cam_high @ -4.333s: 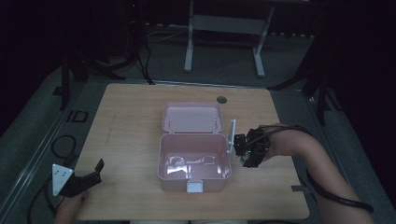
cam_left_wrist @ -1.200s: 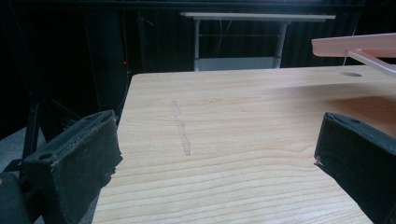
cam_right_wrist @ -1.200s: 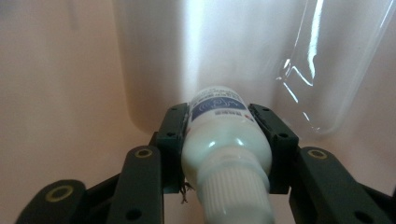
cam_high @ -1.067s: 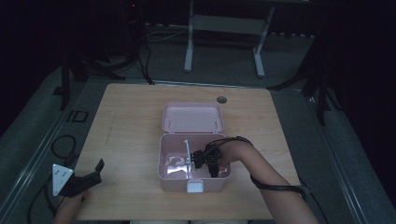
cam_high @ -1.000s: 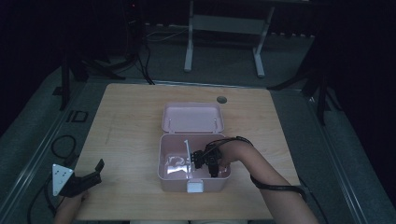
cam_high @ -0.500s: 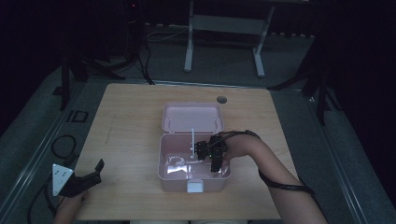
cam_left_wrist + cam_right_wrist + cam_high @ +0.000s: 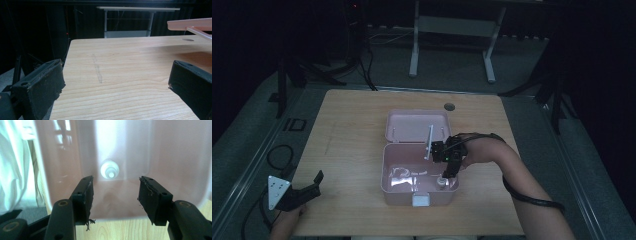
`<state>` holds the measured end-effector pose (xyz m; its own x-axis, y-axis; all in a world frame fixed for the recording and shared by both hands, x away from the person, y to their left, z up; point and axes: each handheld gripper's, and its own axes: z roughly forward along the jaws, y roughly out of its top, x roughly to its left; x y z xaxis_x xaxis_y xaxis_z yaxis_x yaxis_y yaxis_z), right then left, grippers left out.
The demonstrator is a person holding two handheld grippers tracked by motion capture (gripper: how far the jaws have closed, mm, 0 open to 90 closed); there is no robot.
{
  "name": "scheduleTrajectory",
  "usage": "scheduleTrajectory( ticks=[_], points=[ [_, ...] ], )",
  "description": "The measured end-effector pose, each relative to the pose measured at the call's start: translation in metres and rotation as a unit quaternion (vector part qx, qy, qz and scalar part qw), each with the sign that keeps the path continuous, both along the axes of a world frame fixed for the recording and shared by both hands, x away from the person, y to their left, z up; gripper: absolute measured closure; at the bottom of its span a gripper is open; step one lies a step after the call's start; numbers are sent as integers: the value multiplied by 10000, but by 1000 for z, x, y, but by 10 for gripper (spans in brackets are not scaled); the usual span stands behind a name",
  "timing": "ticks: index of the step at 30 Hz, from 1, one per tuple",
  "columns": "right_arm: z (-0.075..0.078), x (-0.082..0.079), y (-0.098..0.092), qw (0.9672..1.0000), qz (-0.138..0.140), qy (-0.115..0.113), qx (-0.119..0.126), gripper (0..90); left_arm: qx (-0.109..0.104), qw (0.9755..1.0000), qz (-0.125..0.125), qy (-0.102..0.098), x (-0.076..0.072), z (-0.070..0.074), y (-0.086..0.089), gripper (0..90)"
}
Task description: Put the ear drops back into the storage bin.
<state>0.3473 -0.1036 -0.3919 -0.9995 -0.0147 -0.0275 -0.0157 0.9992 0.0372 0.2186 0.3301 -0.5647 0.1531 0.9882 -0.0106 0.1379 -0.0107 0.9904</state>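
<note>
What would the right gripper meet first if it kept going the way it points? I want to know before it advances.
Probably the small white bottle standing on the pink box floor, right ahead between the open jaws.

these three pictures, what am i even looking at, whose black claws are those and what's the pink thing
A person sits at a wooden table holding a two-jaw gripper in each hand. The high view looks down from above; the two close views come from cameras riding on the grippers. The pink thing is an open box with its lid laid back. The right gripper is over the box, jaws just opened with nothing between them, above a small white bottle standing inside. The left gripper rests open near the table's edge.
</note>
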Motion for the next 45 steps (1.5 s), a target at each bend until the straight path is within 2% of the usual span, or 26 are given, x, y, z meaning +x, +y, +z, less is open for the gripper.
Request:
scheduleTrajectory(
  ticks=[6, 13, 14, 17, 23, 28, 34, 35, 39, 40, 43, 45],
  points=[
    [18, -1, -15, 9996, -68, -141, 221, 450, 5, 10000, 2, 0, 0, 0, 0, 4],
    [22, 1, -27, 9993, -143, -171, 284, 428, 6, 10000, -6, -5, 0, 0, 0, 4],
    [21, 2, -37, 9992, -250, -146, 288, 415, -1, 10000, -12, 8, 0, 0, 0, 4],
    [19, 3, -42, 9991, -338, -140, 230, 397, -9, 10000, -7, 8, 0, 0, 0, 4],
    [2, 7, -66, 9980, -627, -42, 104, 376, 1, 10000, -4, -2, 0, 0, 0, 4],
    [-26, 10, -82, 9960, -884, 155, 0, 339, 2, 10000, 1, 5, 0, 0, 0, 4],
    [-53, 14, -101, 9919, -1244, 163, 204, 266, 10, 10000, 0, 9, 0, 0, 0, 4],
    [-53, 14, -101, 9919, -1244, 163, 204, 266, 10, 10000, 0, 9, 0, 0, 0, 4],
    [-72, 17, -111, 9884, -1480, 145, 323, 156, 11, 10000, -1, 2, 0, 0, 0, 4],
    [-76, 17, -114, 9880, -1500, 83, 361, 137, 9, 10000, 0, 3, 0, 0, 0, 4],
    [-84, 17, -121, 9854, -1634, 40, 484, 136, 10, 10000, -2, 3, 0, 0, 0, 4],
    [-88, 17, -126, 9822, -1773, 84, 612, 137, 10, 10000, -2, 4, 0, 0, 0, 4]
  ],
)
